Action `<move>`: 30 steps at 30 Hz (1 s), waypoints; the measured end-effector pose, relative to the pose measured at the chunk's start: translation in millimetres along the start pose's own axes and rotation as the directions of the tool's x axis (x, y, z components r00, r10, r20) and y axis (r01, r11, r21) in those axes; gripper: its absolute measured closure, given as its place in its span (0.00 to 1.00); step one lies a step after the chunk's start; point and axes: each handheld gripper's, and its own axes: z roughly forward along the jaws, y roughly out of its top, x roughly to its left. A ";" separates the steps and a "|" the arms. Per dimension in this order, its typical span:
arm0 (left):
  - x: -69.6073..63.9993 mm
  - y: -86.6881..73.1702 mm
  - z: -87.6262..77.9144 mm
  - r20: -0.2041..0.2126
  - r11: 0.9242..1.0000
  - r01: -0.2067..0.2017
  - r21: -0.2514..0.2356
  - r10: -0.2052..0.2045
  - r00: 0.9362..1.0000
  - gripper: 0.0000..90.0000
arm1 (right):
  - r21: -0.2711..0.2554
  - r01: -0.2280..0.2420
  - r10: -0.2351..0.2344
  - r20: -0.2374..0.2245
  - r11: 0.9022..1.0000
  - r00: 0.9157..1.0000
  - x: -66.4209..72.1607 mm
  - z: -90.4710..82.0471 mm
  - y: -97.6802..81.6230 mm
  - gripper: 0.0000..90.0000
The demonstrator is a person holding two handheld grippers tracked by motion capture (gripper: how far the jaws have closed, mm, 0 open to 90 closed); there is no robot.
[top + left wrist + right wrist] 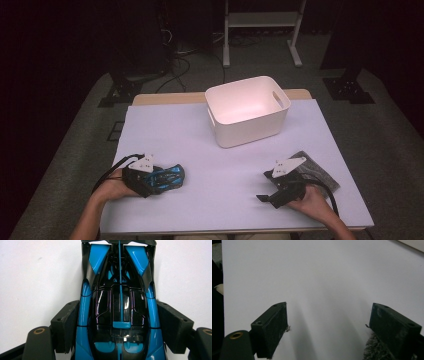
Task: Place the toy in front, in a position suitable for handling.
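- High view: the white table sheet [200, 150] is evenly lit from above, while the far floor and room sink into near black, with darkened corners.
- The white bin [247, 110] glows faintly pink inside; shadows beside it are soft.
- Left gripper view: sharp, with small glare streaks on the toy car [120, 302].
- Right gripper view: dim and greyish, soft shadows trailing from the jaws, slightly soft focus.

The toy car's [120, 302] nose runs off the bottom edge of the left gripper view. In the high view, the left gripper [145, 179] hides most of it. The grey pouch [315, 167] near the tabletop's right edge sits partly behind the right gripper [280, 192], its contents unreadable.
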 end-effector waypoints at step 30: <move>1.6 13.0 2.6 0.015 0.995 -0.024 0.093 0.023 1.000 0.29 | 0.015 0.007 -0.006 -0.007 1.000 1.000 1.2 4.5 0.7 0.15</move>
